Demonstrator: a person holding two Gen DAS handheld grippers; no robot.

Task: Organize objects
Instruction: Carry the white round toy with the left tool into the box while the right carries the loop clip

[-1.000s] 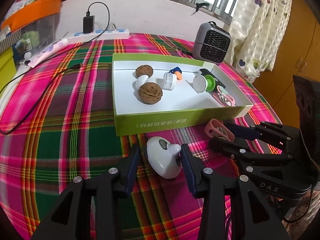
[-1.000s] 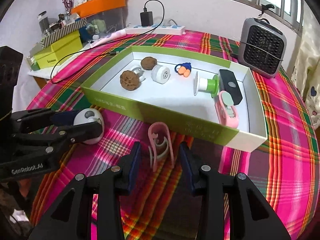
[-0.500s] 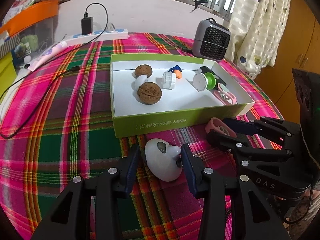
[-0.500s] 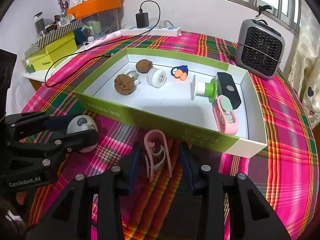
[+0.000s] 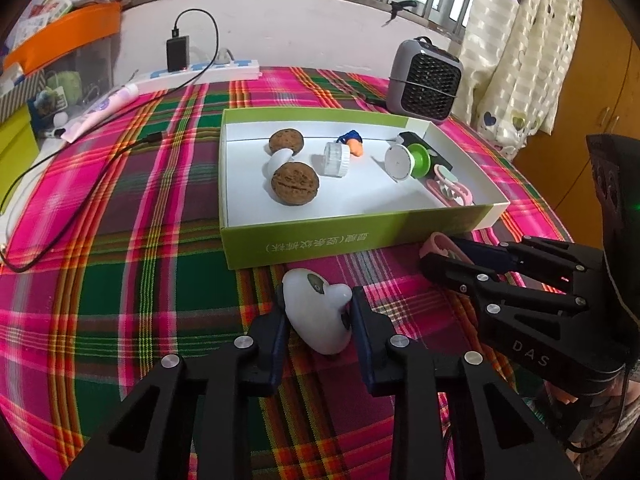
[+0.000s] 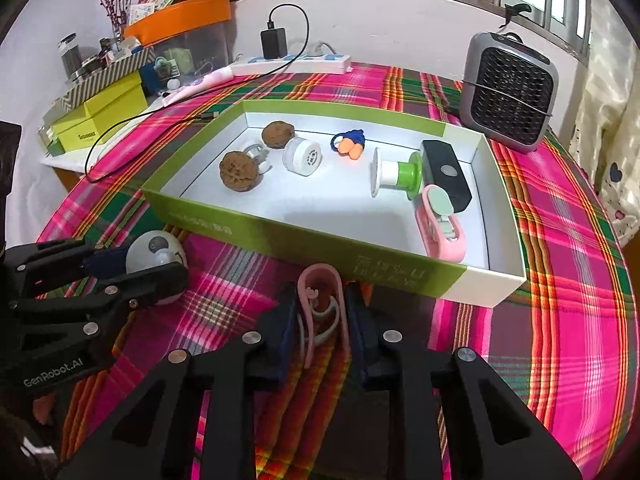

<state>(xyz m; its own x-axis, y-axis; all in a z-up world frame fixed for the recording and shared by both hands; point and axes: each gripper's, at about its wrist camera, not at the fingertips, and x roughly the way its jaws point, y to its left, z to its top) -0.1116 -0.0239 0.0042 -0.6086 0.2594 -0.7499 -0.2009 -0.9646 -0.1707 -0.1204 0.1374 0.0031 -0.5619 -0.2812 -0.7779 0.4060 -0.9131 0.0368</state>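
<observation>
Both tongs are closing on things lying on the plaid table just before the green box (image 5: 360, 236): the left tongs (image 5: 318, 314) press a white gadget (image 5: 316, 316), the right tongs (image 6: 320, 316) a pink clip (image 6: 320, 300). The box's near wall stands between them and the walnuts (image 5: 295, 182), spool (image 6: 394, 174) and black case (image 6: 446, 176) inside; a fan (image 6: 508, 92) sits beyond.

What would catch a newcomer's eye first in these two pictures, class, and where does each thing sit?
First, the shallow green-and-white cardboard box at mid-table on the bright pink-and-green plaid cloth, holding two brown walnuts and small oddments. Just in front of it, the left gripper is closing on a white rounded plastic gadget, and the right gripper on a pink plastic clip. A grey mini fan stands behind the box.
</observation>
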